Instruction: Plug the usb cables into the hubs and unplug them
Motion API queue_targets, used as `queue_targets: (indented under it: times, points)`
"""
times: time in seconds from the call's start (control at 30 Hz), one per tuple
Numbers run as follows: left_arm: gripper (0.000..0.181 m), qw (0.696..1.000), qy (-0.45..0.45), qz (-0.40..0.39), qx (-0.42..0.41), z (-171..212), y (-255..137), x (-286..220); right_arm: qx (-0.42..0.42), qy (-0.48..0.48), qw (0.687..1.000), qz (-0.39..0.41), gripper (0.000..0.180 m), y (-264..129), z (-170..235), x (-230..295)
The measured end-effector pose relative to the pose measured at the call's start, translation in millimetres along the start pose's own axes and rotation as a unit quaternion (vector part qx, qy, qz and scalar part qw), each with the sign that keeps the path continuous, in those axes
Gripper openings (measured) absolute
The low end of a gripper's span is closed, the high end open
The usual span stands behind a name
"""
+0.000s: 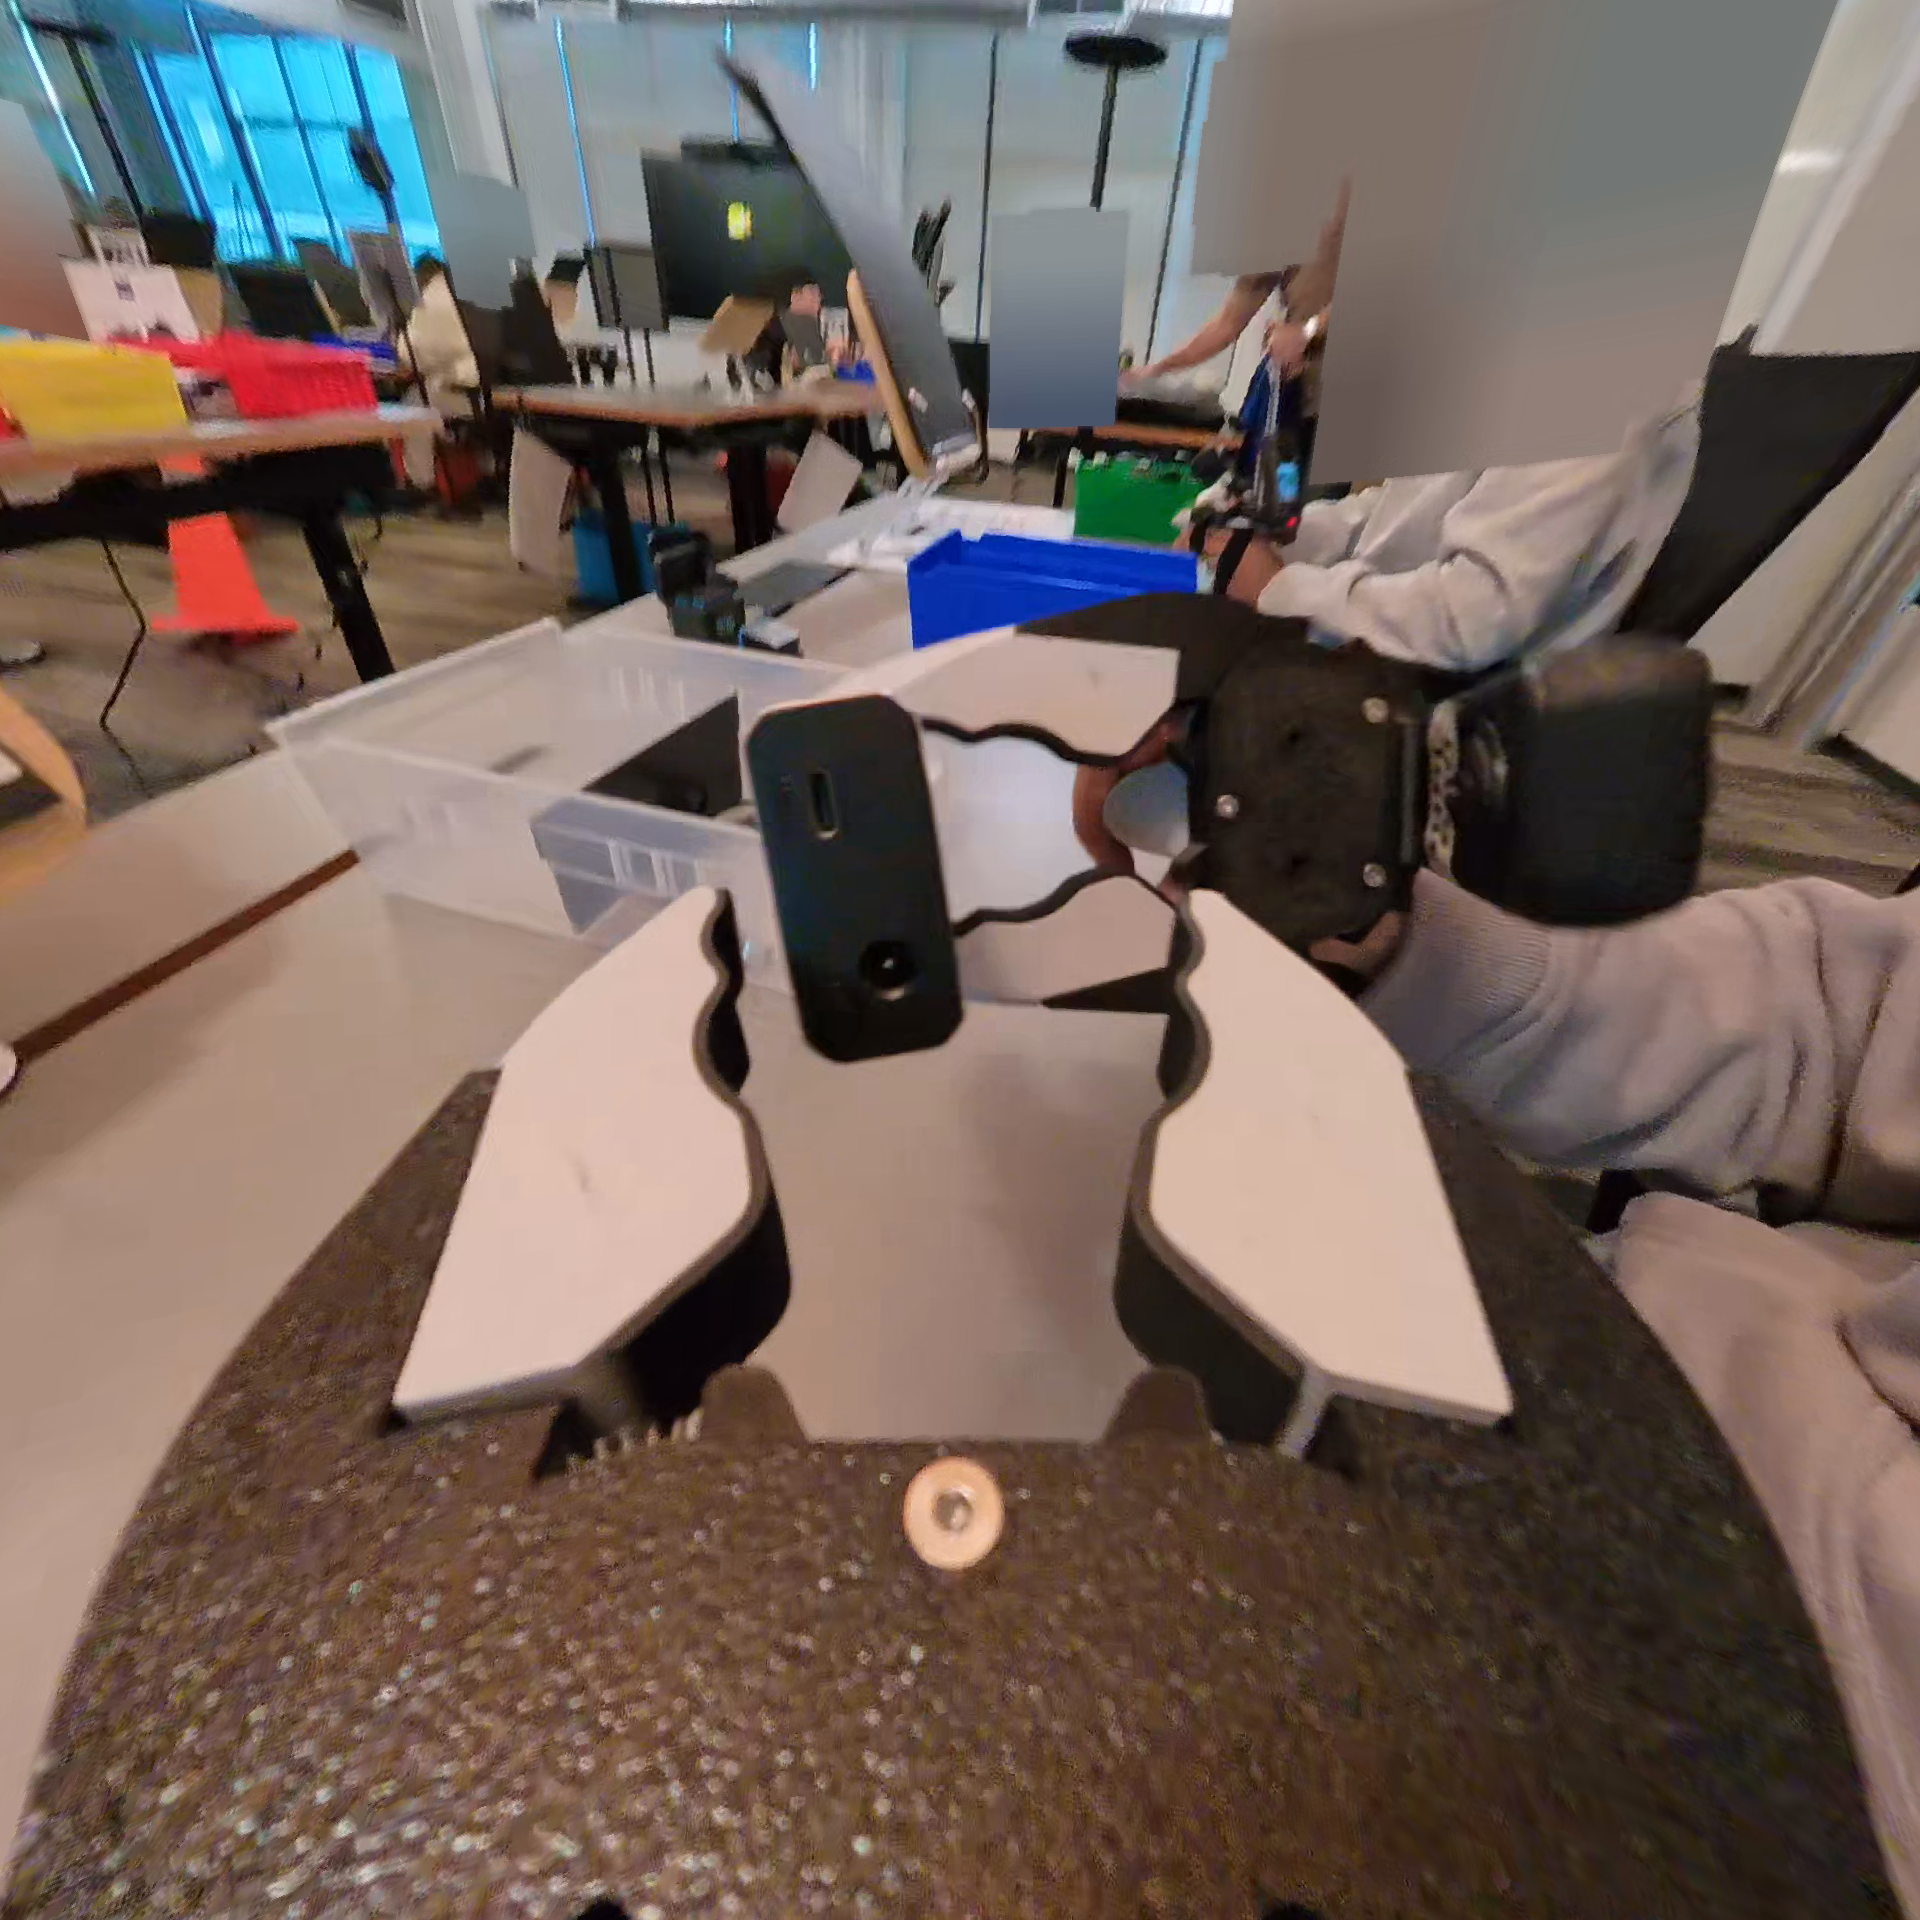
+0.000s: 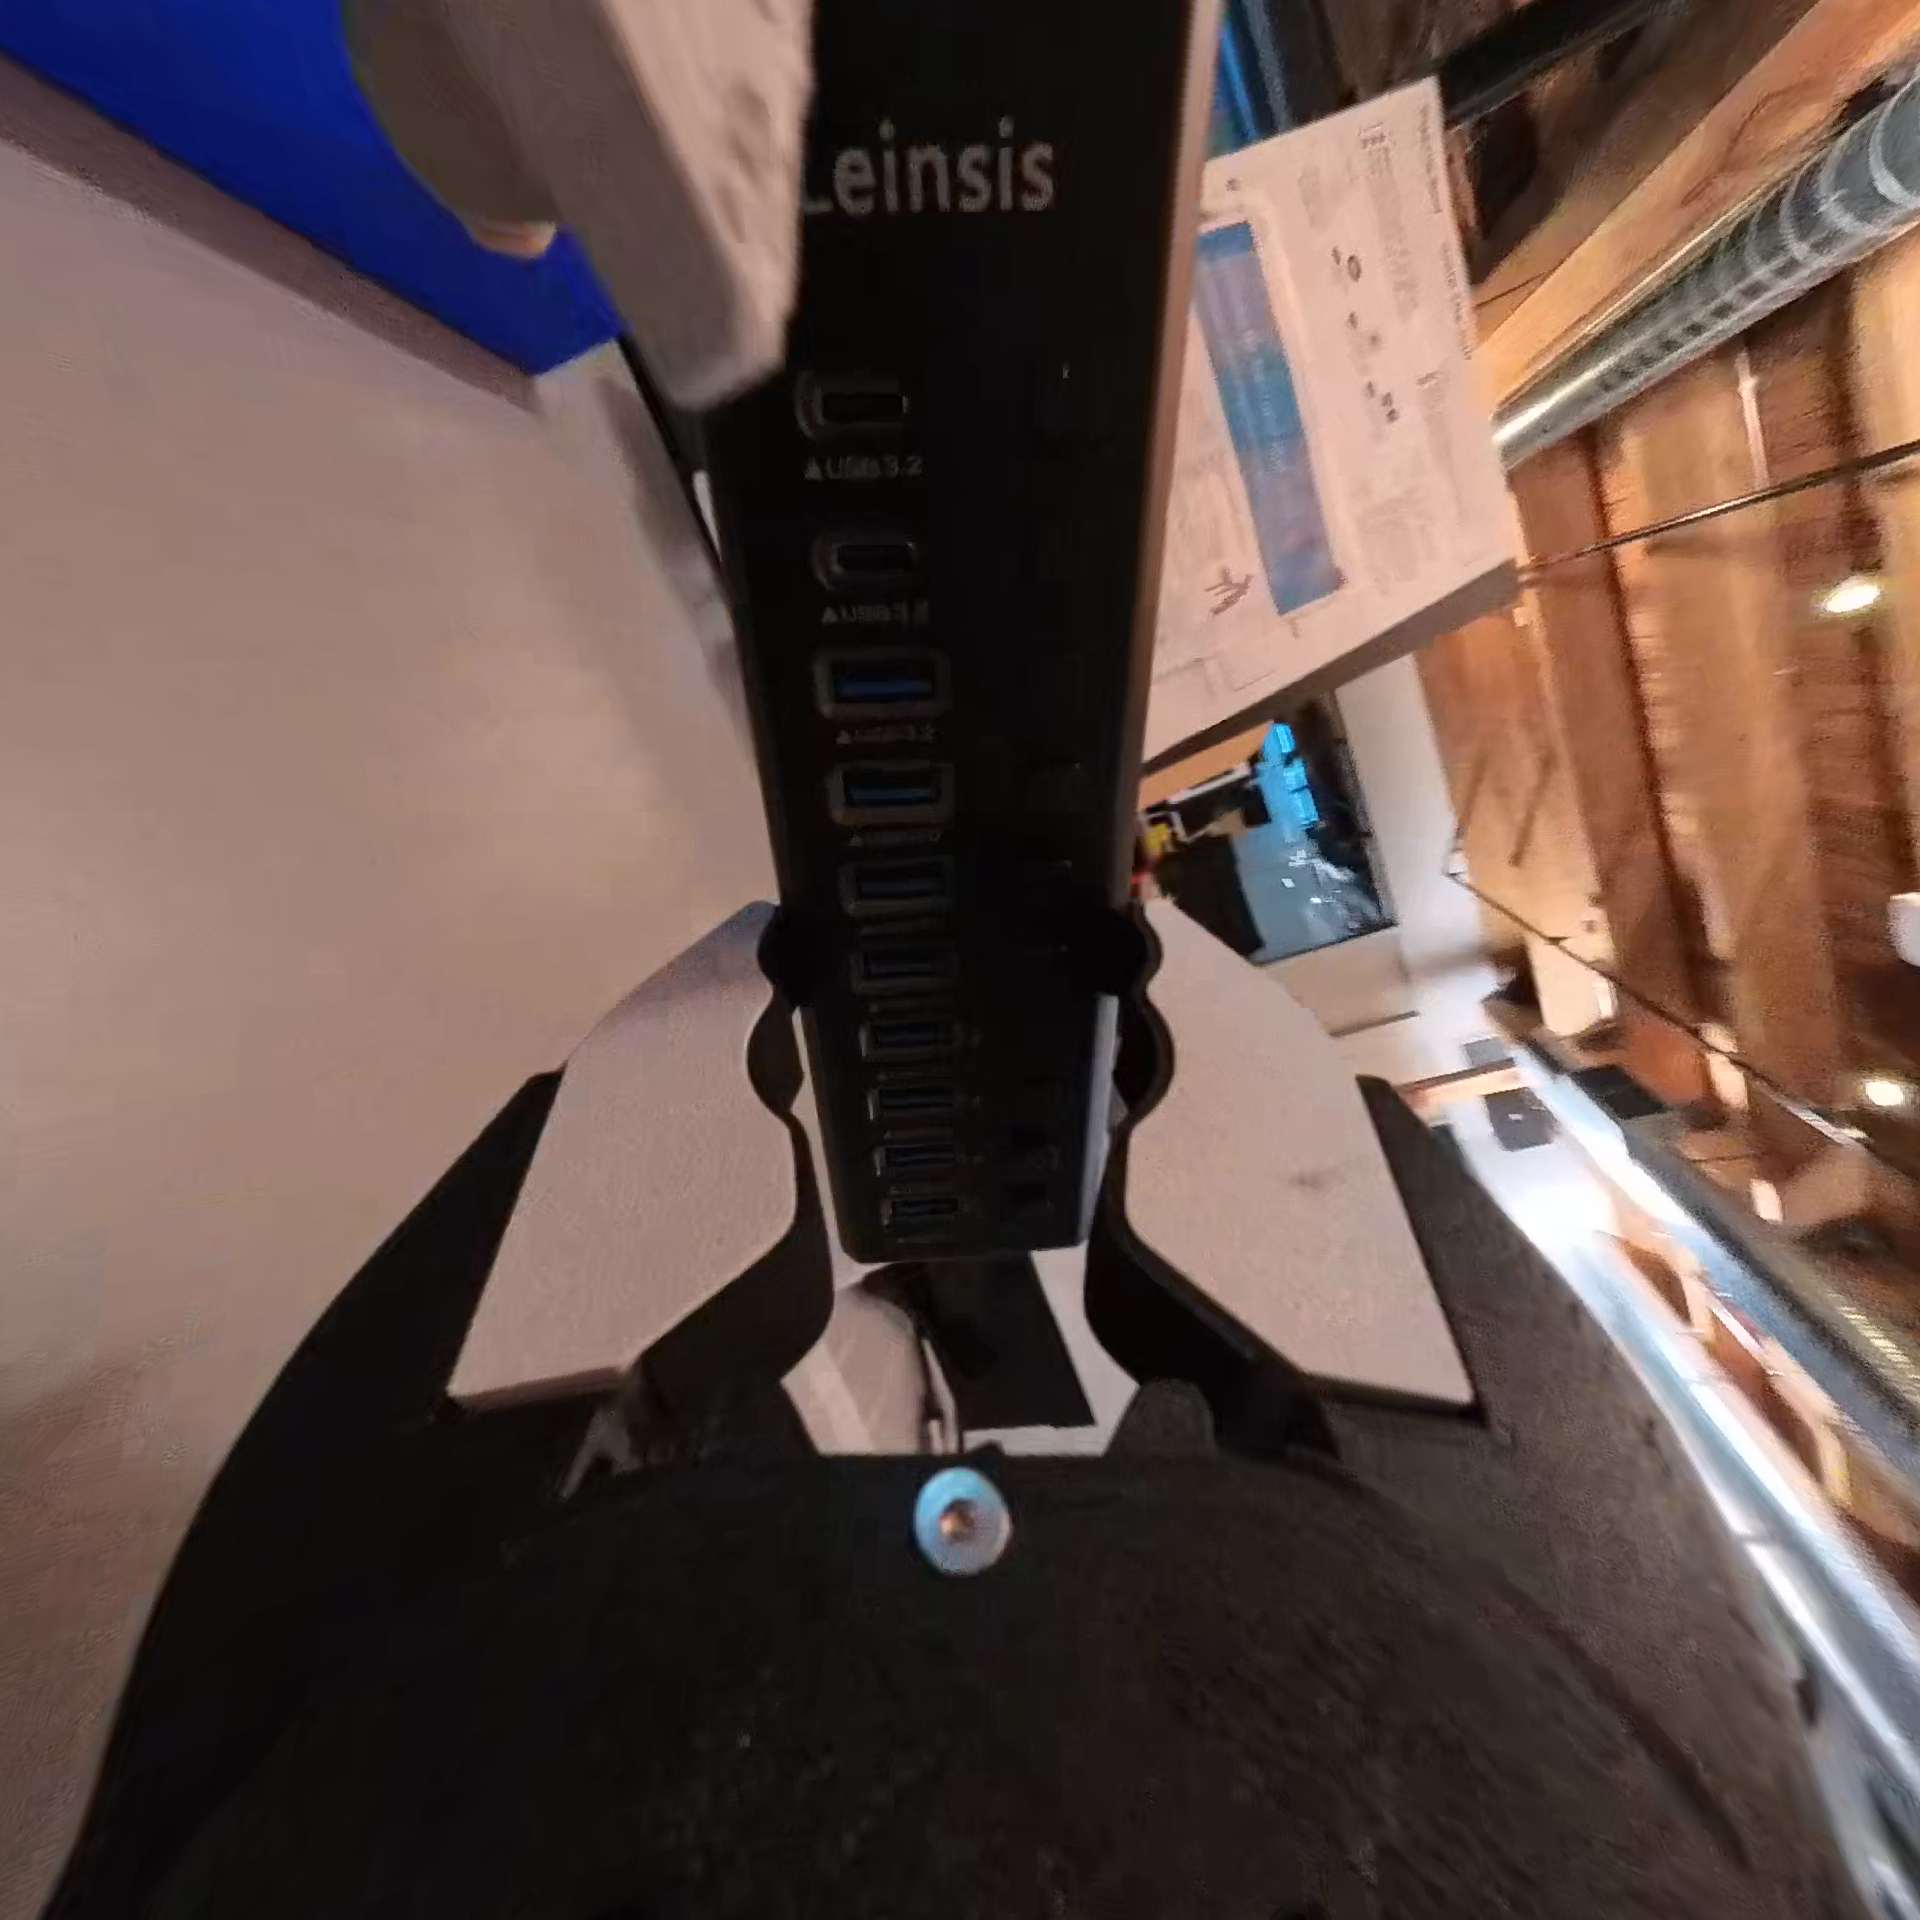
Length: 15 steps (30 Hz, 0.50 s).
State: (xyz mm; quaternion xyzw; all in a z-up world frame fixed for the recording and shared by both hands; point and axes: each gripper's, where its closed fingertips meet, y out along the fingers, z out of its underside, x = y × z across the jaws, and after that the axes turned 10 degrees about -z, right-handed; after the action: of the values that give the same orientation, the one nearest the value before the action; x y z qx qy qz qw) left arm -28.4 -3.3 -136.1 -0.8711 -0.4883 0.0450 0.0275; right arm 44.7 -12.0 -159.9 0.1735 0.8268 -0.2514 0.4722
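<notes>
Black hub clamped in right claw; left claw apart, just beneath.

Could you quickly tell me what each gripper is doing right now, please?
Left gripper: open, holding nothing.
Right gripper: shut on the black hub.

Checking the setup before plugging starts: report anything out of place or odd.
The black USB hub is off the table, clamped in the right gripper and held up on end before the open left gripper. No cable shows in any port on its visible faces. Nothing looks damaged or spilled.
</notes>
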Motion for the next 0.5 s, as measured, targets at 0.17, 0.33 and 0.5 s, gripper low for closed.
queue_targets:
  times: [0.17,0.33,0.5]
  points:
    - [0.054,0.996,-0.023,-0.061,0.055,13,7,9,0.021,-0.135,0.989,0.052,0.06,-2,-17,7]
    - [0.031,0.996,0.006,-0.056,0.072,27,11,16,0.018,-0.166,0.984,0.057,0.06,3,-13,11]
    - [0.031,0.998,-0.041,-0.053,0.007,19,15,26,0.001,-0.152,0.986,0.064,0.078,11,-18,19]
